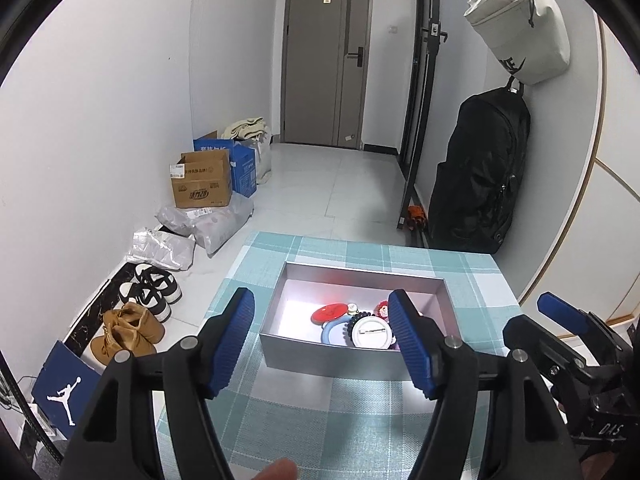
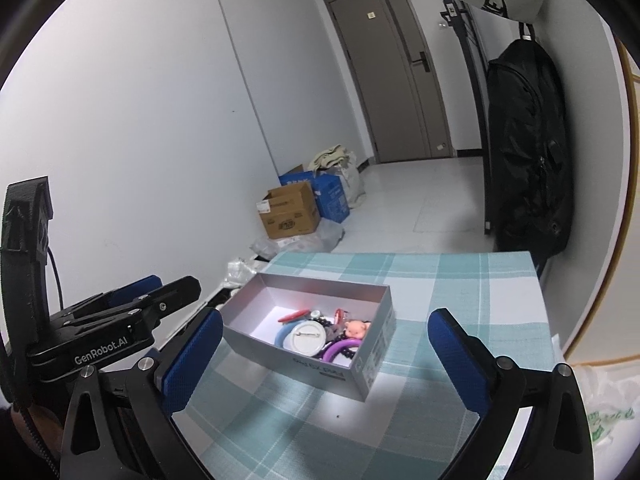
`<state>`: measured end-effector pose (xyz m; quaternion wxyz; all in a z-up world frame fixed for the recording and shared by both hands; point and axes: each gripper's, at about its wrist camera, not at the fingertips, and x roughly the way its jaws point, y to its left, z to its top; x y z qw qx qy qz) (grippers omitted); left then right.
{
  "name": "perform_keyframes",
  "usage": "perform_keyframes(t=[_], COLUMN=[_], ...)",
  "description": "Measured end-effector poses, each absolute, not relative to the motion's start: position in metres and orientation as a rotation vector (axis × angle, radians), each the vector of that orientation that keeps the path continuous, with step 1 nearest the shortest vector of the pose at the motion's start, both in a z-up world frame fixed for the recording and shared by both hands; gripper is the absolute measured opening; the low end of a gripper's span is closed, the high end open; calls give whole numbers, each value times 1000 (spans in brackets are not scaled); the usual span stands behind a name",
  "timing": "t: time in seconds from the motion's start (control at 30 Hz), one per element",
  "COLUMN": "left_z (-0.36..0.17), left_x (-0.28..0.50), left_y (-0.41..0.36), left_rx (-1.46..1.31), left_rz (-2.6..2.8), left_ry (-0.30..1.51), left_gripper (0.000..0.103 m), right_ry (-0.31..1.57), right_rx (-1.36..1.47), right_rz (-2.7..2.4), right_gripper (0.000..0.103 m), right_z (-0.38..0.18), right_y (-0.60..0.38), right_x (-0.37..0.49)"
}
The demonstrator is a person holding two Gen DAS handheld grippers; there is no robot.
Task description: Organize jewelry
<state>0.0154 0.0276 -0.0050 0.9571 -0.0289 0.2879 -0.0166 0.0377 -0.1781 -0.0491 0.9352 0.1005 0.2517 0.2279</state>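
Observation:
A grey open box (image 1: 332,356) (image 2: 320,370) sits on the teal checked tablecloth (image 1: 320,416) (image 2: 460,292). Inside lie a white round badge (image 1: 368,333) (image 2: 303,336), a red disc (image 1: 329,313), a light blue ring (image 1: 334,334), dark beads, a purple ring (image 2: 338,347) and a pink pig figure (image 2: 356,329). My left gripper (image 1: 322,342) is open and empty, hovering before the box's near wall. My right gripper (image 2: 326,356) is open and empty, just short of the box. The right gripper also shows at the left wrist view's right edge (image 1: 560,316).
Cardboard boxes (image 1: 202,180) and plastic bags (image 1: 212,224) stand along the left wall, with shoes (image 1: 128,330) on the floor by the table. A black backpack (image 1: 478,176) hangs at the right wall, a white bag (image 1: 520,24) above it. A door (image 1: 326,60) closes the hallway.

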Motion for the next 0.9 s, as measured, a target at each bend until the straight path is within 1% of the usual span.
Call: perform_keyframes(t=[0.9], left_z=[-4], left_x=[18], left_y=[23], left_rx=[-74], left_rz=[-63], left_ry=[590], left_gripper=[65], right_ry=[532], right_rx=[203], right_rz=[453], right_gripper=[103], right_z=[-53], right_y=[-176], right_x=[40])
